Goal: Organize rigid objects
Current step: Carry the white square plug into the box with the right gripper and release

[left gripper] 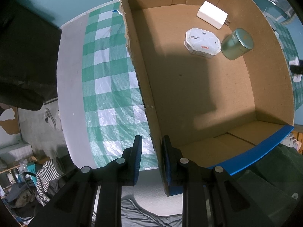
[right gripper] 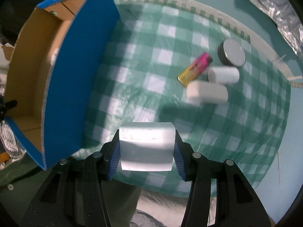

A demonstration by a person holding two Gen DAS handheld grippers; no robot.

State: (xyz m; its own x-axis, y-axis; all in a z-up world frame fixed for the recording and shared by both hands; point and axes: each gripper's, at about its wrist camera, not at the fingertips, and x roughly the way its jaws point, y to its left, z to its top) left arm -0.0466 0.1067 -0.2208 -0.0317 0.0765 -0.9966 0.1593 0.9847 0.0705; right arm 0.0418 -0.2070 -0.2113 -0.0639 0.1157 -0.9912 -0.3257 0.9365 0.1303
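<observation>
Left gripper (left gripper: 151, 158): straddling the box wall (left gripper: 141, 87) near the corner, one finger outside, one inside; jaws narrowed, inner pad against the cardboard, a sliver of gap at the outer pad, so cannot tell if truly clamped.
Right gripper (right gripper: 146, 147): jaws spread wide and closed on a white block (right gripper: 146, 147), pads pressed to both its sides, held above the cloth (right gripper: 132, 75).
Box (left gripper: 208, 94): brown inside, blue outside, sitting on the checked cloth, to the left in the right wrist view.
In box: white adapter (left gripper: 212, 17) near the far wall; octagonal white case (left gripper: 202, 42) beside it; green tin (left gripper: 236, 44) on its side, touching the case, close to the right wall.
On cloth, well apart from the box: pink-and-yellow lighter (right gripper: 195, 69), black puck with grey top (right gripper: 232, 54), two white cylinders (right gripper: 223, 74) (right gripper: 207, 92) lying side by side, all clustered together; blurred.
</observation>
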